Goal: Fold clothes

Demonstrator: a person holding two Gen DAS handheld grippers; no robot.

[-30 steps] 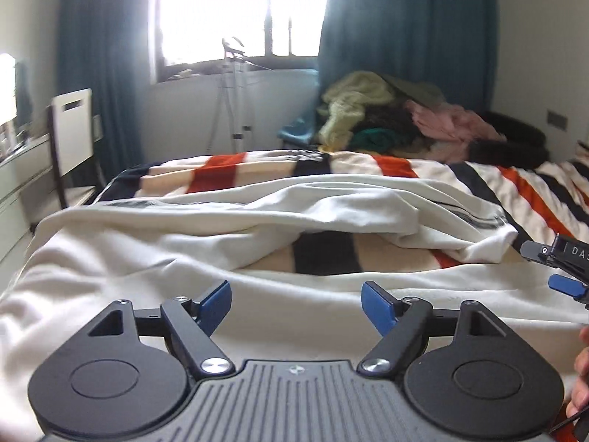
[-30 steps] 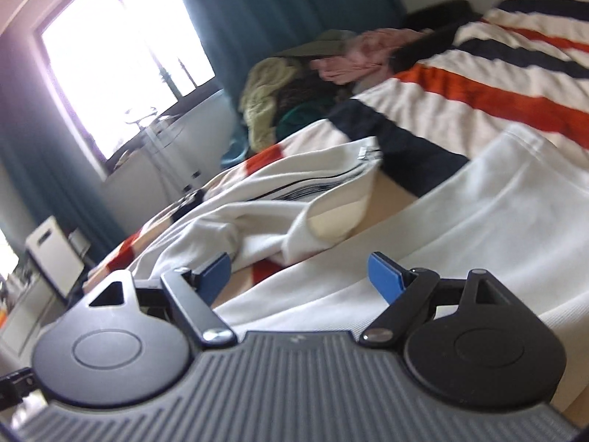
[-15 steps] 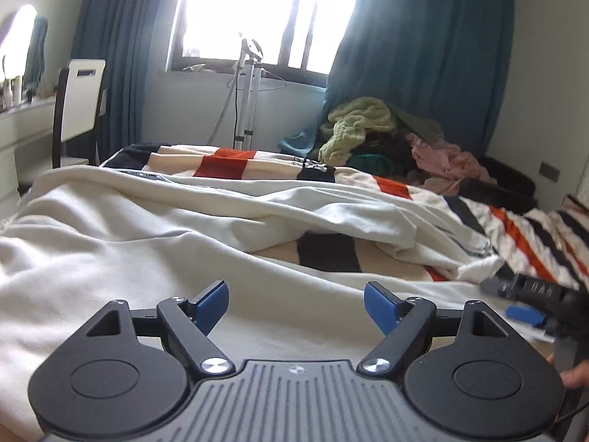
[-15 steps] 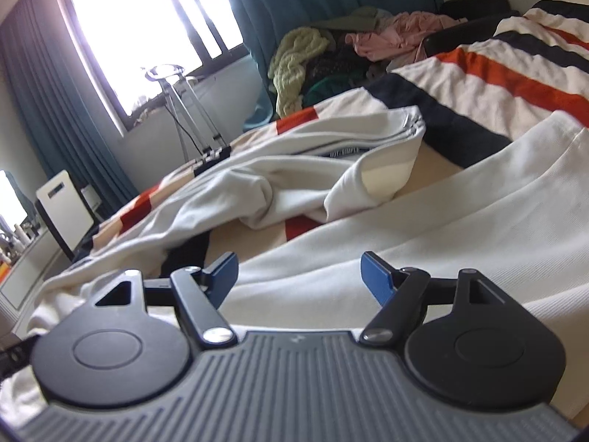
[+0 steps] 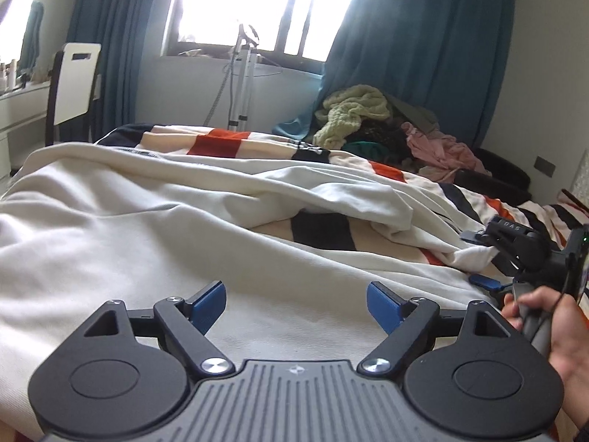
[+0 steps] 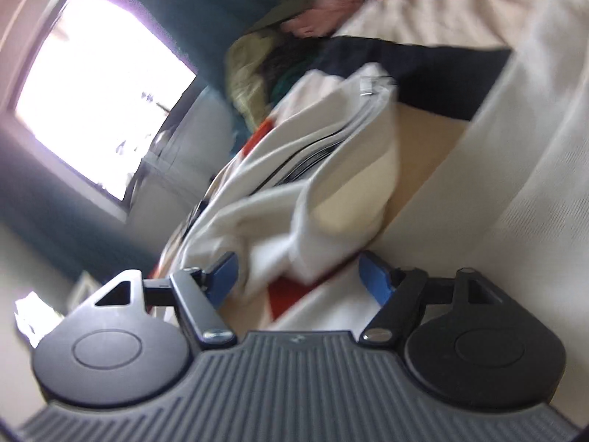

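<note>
A large cream-white garment (image 5: 154, 228) lies rumpled across the striped bed. My left gripper (image 5: 296, 305) hovers open just above its near part, blue pads apart, nothing between them. In the left wrist view my right gripper (image 5: 478, 258) is at the right, held by a hand (image 5: 552, 316), its open fingers at a bunched sleeve end (image 5: 464, 254). In the tilted, blurred right wrist view my right gripper (image 6: 298, 276) is open, with the sleeve's folded end (image 6: 331, 199) between and just beyond its blue pads.
The bed has a bedspread (image 5: 324, 228) striped in black, orange and cream. A pile of other clothes (image 5: 386, 129) sits at the far end, before teal curtains (image 5: 423, 48). A chair (image 5: 73, 84) and a metal stand (image 5: 243, 73) are by the window.
My right gripper has tilted sharply and moved in on the sleeve end. The left gripper's view has shifted slightly; its jaws stay open over the garment.
</note>
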